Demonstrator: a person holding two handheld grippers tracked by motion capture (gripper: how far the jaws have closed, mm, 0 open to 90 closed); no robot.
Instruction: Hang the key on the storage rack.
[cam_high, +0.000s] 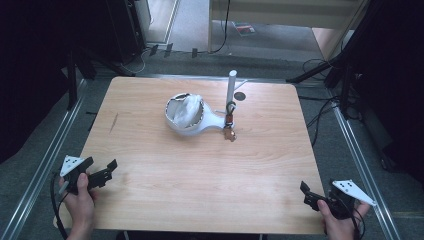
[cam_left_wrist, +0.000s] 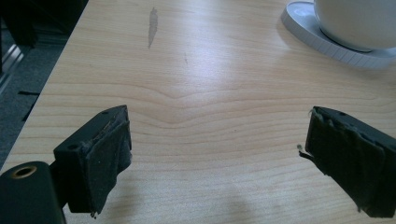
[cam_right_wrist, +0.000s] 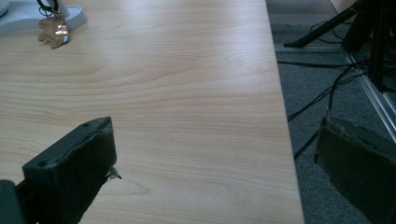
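A white stand (cam_high: 197, 127) sits at the table's far middle, with a bowl-shaped part holding crumpled white material (cam_high: 186, 111) and an upright white post (cam_high: 231, 85). A dark cord with a small brown charm (cam_high: 230, 134) hangs at the foot of the post; the charm (cam_right_wrist: 53, 35) lies on the wood. My left gripper (cam_high: 102, 165) is open near the front left corner, with nothing between its jaws (cam_left_wrist: 217, 140). My right gripper (cam_high: 307, 192) is open at the front right corner, also holding nothing (cam_right_wrist: 215, 149), its right jaw out past the table edge.
The wooden table (cam_high: 200, 180) has a dark streak (cam_high: 114, 122) at its left and a small dark round spot (cam_high: 240, 96) behind the post. Cables and tripod legs (cam_high: 330, 100) lie on the floor to the right. Metal rails run along both sides.
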